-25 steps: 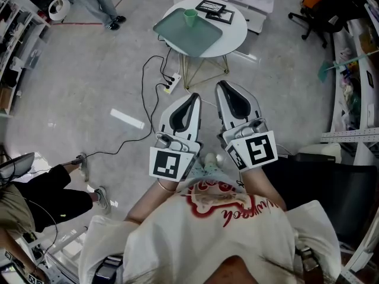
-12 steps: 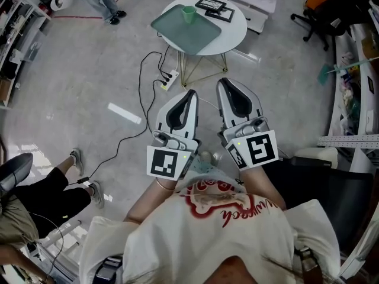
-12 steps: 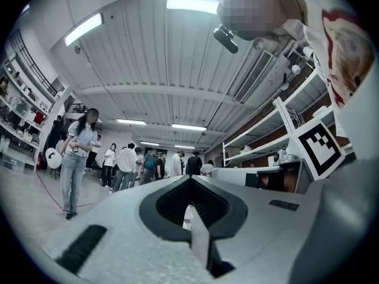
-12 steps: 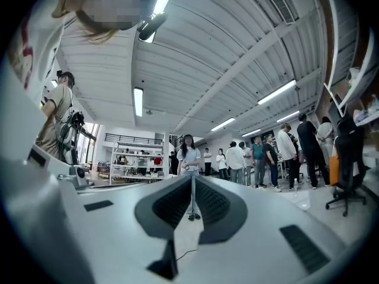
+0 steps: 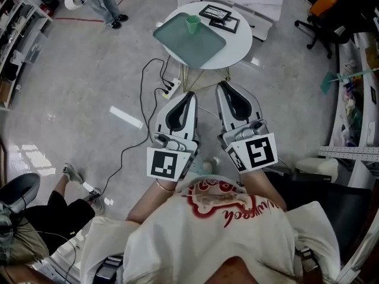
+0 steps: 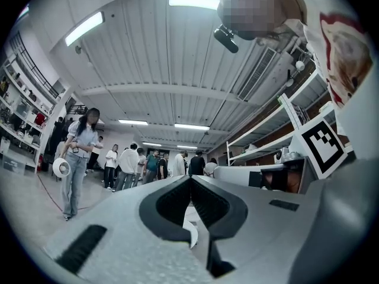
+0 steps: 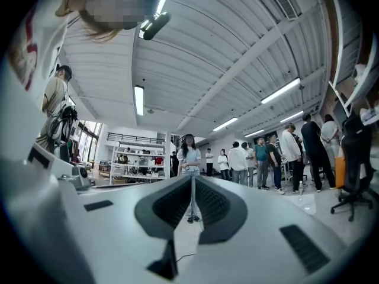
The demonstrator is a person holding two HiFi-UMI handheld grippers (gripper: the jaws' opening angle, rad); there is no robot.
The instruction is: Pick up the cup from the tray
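Surface [image 5: 238, 39] and cup [image 5: 193, 23] have slid lower in the head view, drawing closer to both claws, which keep their place.

Cup stands upright at the far corner of the tray [image 5: 188, 41], straight ahead and still well apart from the claws. Left claw [image 5: 190, 94] and right claw [image 5: 222, 85] are both clenched on nothing and pointing forward side by side. The cup lies almost dead in line with the left claw, with the tray's near edge between them, so the left looks better placed to reach once its jaws part.
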